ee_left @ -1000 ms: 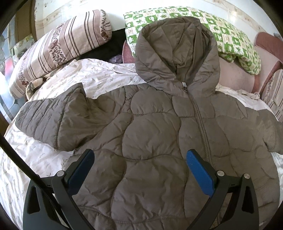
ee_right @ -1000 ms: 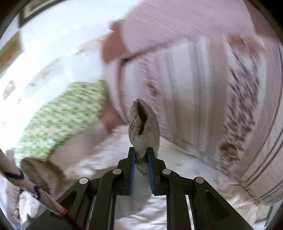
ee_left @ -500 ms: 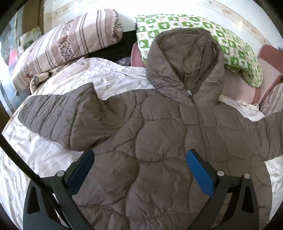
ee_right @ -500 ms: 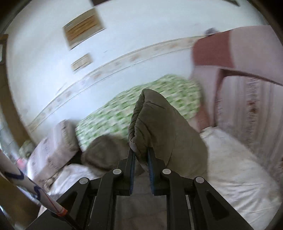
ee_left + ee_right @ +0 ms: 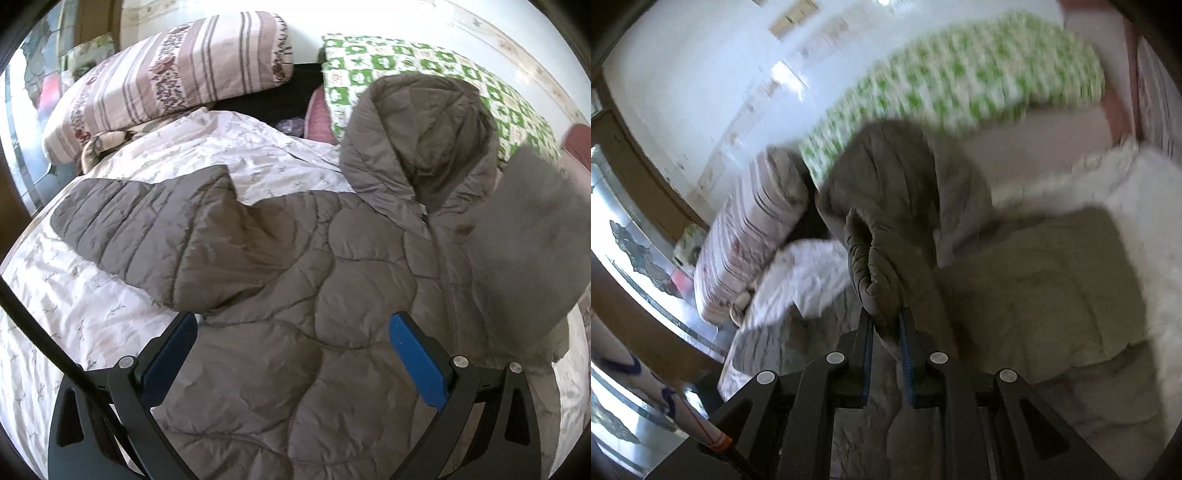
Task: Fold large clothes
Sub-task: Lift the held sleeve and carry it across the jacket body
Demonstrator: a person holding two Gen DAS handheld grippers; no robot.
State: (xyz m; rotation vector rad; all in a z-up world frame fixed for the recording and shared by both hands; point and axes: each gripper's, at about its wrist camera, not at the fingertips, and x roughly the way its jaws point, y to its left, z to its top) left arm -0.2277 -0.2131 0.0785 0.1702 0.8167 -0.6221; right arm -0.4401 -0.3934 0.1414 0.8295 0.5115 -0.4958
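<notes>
Clearly the right tongs (image 5: 885, 332) are clamped on the cuff of the sleeve (image 5: 879, 236), lifting it off the bed (image 5: 92, 314), presumably so it can be laid across the chest as the first fold; the quilted hooded jacket (image 5: 295, 295) lies front-up, zip closed, spread flat on the floral bedsheet, hood (image 5: 417, 136) resting against the green checked pillow (image 5: 424, 70); the left tongs (image 5: 291, 354) hover wide apart over the hem, gripping nothing, likely waiting to steady it; no containers show anywhere.
</notes>
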